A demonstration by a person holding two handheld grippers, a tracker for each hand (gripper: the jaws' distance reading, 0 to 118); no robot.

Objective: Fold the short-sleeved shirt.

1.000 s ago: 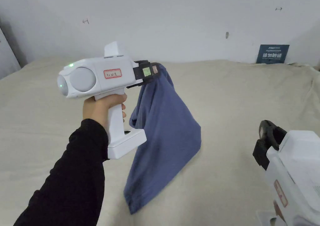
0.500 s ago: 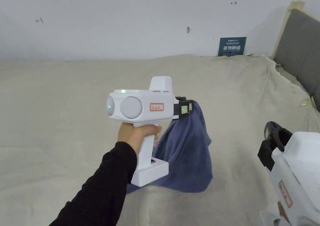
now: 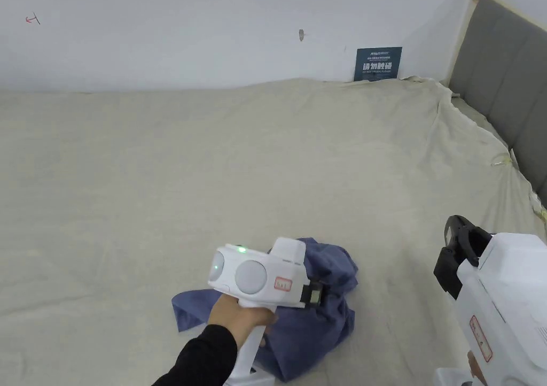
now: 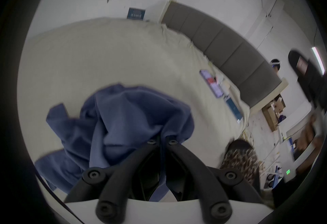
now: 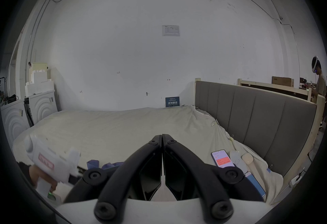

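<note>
a dark blue sign on the wall carried white chinese chars, too small to read w/ certainty, the wall had "123" handwritten on it, and the left gripper body's red-framed label was illegible.

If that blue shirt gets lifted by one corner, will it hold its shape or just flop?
Probably flop: the shirt lies crumpled in soft folds on the bed, so it looks limp. It seems light, since the left gripper holds it by a small pinch of cloth. It is unlikely to slide or roll; the wrinkled sheet should hold it in place.
</note>
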